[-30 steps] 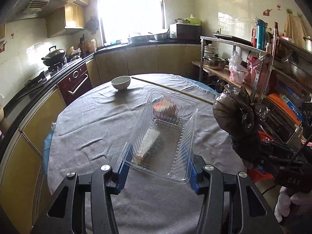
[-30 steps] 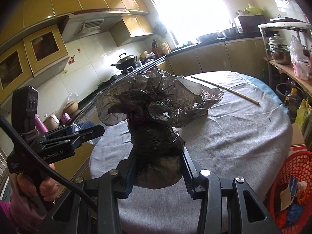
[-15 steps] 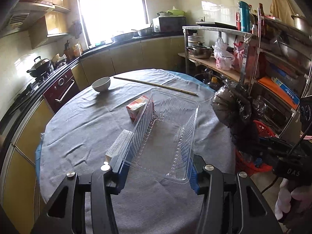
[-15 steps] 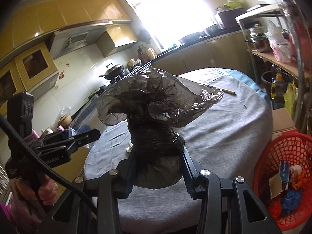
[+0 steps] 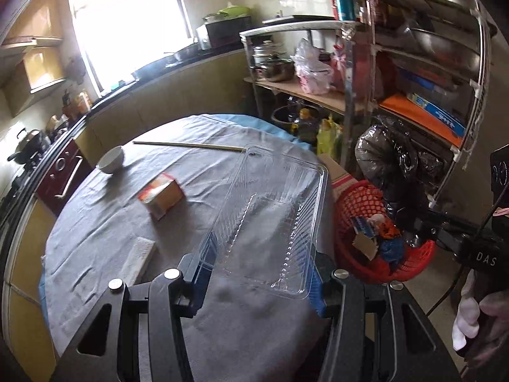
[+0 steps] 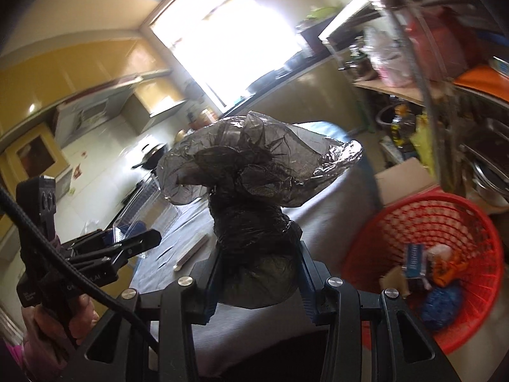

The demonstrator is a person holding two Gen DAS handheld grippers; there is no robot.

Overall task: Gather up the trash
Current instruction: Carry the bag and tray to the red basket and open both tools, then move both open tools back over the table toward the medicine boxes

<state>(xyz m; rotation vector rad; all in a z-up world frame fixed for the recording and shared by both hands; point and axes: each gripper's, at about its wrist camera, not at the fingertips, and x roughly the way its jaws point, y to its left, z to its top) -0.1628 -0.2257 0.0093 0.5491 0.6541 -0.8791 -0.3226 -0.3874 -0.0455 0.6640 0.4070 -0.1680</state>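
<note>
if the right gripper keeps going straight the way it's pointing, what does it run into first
Probably the grey-clothed round table, beyond the crumpled black plastic bag that the right gripper holds; the red mesh basket sits off right. Depth is unclear.

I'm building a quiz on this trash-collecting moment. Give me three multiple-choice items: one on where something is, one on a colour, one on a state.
1. Where does the white bowl stand?
A. on the grey-clothed table
B. in the basket
C. on the metal shelf

2. What colour is the mesh trash basket beside the table?
A. blue
B. red
C. white

3. What is the left gripper doing?
A. open over the bowl
B. shut on a stick
C. shut on the clear plastic tray

Answers: 1 A, the bowl sits on the cloth near the thin stick. 2 B, its mesh is bright red in both views. 3 C, its blue pads press both sides of the tray, while the right gripper clamps the crumpled dark plastic bag.
</note>
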